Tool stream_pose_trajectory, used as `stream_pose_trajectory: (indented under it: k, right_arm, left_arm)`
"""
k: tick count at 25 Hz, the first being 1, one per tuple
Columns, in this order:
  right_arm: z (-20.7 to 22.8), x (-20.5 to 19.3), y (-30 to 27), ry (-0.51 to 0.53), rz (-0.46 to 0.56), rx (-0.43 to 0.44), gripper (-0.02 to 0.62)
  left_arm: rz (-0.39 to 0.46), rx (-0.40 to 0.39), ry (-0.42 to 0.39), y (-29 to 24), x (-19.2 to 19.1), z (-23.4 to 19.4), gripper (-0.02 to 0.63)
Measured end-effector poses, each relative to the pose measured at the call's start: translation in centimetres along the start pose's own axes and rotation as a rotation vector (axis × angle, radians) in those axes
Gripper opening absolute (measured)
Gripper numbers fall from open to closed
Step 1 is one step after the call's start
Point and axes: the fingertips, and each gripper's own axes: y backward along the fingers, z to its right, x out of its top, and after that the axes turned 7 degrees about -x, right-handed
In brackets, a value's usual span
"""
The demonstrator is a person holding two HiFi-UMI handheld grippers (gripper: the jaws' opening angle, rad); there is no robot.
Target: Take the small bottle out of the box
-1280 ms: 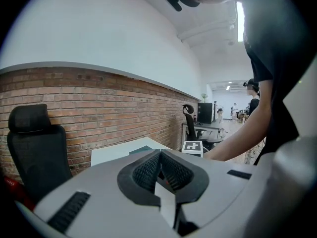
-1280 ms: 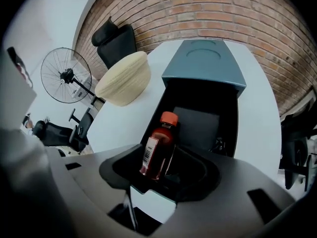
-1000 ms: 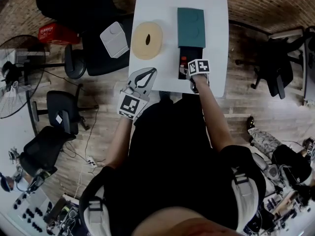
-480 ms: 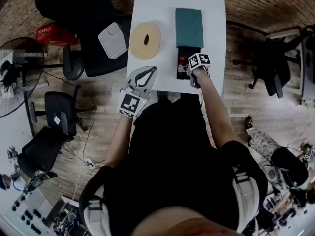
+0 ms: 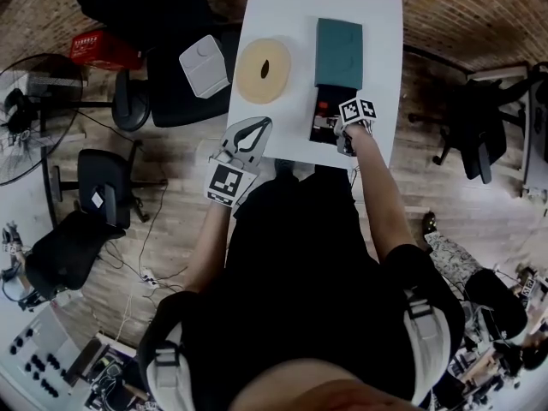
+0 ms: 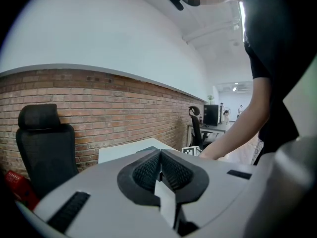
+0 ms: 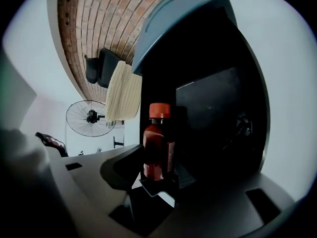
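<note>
- The right gripper (image 7: 158,175) reached into the open box (image 5: 318,132) near the table's (image 5: 377,24) front edge. It was angled down so its jaws could straddle the bottle (image 7: 157,143).
- Its jaws had just been closing. They stood fairly wide, with the bottle's lower body between them, and the pads seemed to press on it, so I judged the grip made or nearly so.
- The bottle was still inside the box, dark red with an orange cap pointing away from the gripper toward the teal cover (image 5: 338,50).
- The cover sat pushed back past the black tray, which left the tray open for access. Nothing else was visible in the tray, though its dark interior hid detail.
- The left gripper (image 6: 159,155) hung at the table's near edge, well apart from the box. Its jaws were together on nothing, and it was probably parked because one hand sufficed.
- A tan roll (image 5: 264,69) lay beside the cover, uninvolved.
</note>
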Motion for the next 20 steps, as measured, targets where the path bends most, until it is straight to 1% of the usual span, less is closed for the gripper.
stream_pose_trajectory:
  k: [5, 11, 15, 20]
  right_arm:
    - [-0.2, 0.0, 0.1, 0.018, 0.036, -0.026, 0.187]
    - [-0.6, -0.1, 0.9, 0.027, 0.078, -0.025, 0.187]
    - [-1.3, 0.0, 1.9, 0.038, 0.138, -0.02, 0.187]
    - [-2.9, 0.1, 4.1, 0.092, 0.223, -0.015, 0.187]
  left_arm:
    - [0.007, -0.004, -0.006, 0.3, 0.1, -0.2, 0.02]
    - [0.021, -0.024, -0.022, 0.7, 0.4, 0.1, 0.02]
    - [0.038, -0.044, -0.029, 1.1, 0.5, 0.3, 0.02]
    - [0.044, -0.078, -0.043, 1.4, 0.5, 1.1, 0.02]
